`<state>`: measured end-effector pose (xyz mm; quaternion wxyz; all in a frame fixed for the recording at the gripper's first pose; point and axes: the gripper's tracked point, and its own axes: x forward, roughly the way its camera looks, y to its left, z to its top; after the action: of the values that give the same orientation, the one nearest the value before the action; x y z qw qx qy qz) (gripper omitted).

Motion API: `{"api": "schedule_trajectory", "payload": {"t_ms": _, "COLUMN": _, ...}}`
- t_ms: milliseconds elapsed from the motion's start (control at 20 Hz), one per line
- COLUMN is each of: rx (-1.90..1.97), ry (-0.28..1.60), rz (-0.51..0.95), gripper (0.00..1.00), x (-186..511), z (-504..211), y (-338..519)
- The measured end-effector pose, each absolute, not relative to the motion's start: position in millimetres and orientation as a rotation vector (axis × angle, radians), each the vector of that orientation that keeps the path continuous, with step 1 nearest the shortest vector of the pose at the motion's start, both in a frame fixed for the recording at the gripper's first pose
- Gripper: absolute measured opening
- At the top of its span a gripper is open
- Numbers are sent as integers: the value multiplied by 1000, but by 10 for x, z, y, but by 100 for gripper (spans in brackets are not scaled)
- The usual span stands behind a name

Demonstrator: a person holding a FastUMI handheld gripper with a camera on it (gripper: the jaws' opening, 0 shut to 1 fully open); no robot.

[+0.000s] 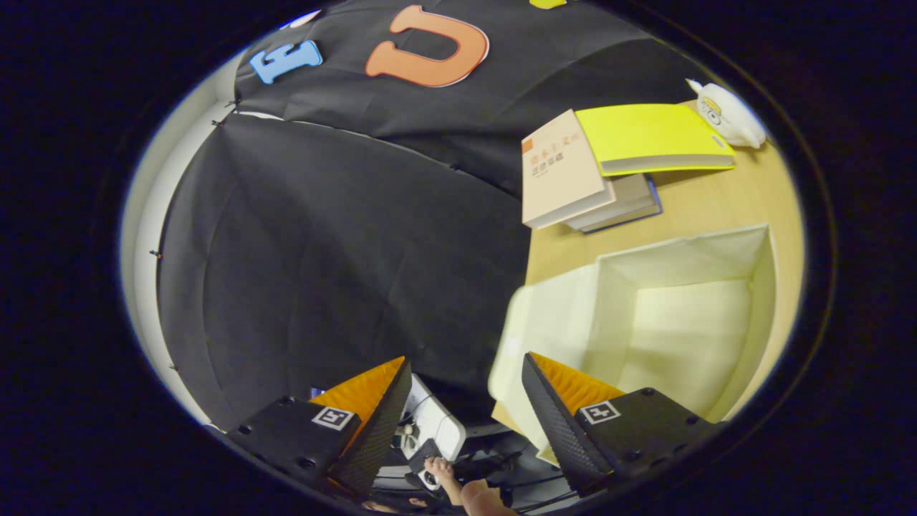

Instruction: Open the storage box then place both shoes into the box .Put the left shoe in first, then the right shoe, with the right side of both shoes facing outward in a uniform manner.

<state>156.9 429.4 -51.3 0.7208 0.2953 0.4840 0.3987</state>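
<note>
- Gripper view is showing the storage box (688, 315) at the lower right of the frame, sitting on the desk (716, 204) with its pale inside open toward the camera and nothing lying in it.
- Its near wall is reaching just ahead of the right finger, so the box is close while the whole scene is appearing rolled to one side.
- No shoe is appearing anywhere around the box, so the loading is looking not yet begun.
- The hand-held gripper (466, 390) is standing wide open, gripping nothing, with dark cloth showing in the gap between its fingers.
- Risk, as I am judging it: the soft wall could be getting nudged or folded inward by the right finger if the tool is swinging toward it at this tilt.
- Another risk: with the view rolled, shoe sides could be getting mixed up, spoiling the uniform facing.
- Books (594, 172) are lying stacked at the upper right beyond the box, with a white plush toy (731, 111) past them; a person's hand (444, 473) is working at the bottom.
</note>
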Motion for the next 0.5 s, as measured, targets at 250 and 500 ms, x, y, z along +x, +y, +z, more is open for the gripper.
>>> {"api": "schedule_trajectory", "payload": {"t_ms": 250, "rx": 505, "ry": 1015, "rz": 716, "gripper": 99, "x": 1651, "z": -749, "y": 3530}}
{"api": "schedule_trajectory", "payload": {"t_ms": 500, "rx": 331, "ry": 985, "rz": 559, "gripper": 100, "x": 1714, "z": -987, "y": 2517}}
